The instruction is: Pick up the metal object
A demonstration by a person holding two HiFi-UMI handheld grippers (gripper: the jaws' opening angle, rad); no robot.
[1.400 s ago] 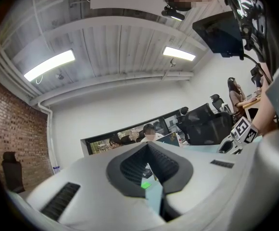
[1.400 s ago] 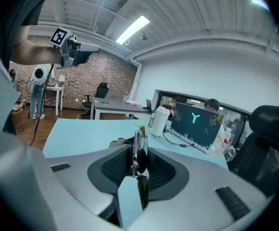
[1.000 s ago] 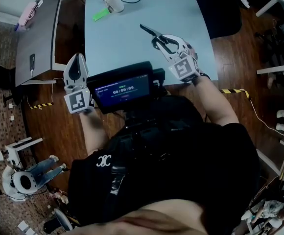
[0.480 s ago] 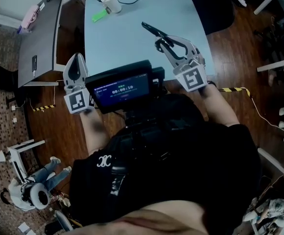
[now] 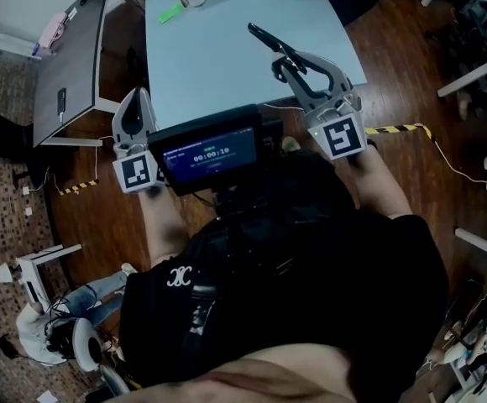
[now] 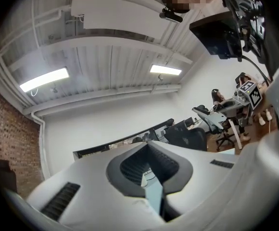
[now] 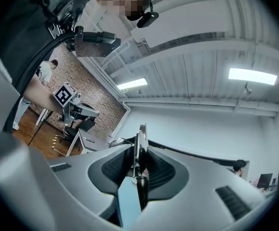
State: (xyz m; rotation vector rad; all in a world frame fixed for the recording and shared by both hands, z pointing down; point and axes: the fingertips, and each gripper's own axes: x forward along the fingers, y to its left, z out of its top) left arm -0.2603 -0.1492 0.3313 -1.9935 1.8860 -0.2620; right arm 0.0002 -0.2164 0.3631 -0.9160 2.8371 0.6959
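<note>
Metal object (image 5: 262, 37), clenched in my right gripper (image 5: 280, 58), now rides clear above the worktop (image 5: 201, 57) — higher than a second ago — pickup looks done.

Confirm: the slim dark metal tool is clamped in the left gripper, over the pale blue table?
No: the slim dark metal tool is clamped in the right gripper, over the pale blue table; the right gripper view shows it.

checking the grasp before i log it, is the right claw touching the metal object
Touching. The right gripper view shows the right claw closed on the thin metal object, with both pads pressed against its sides and no gap.
</note>
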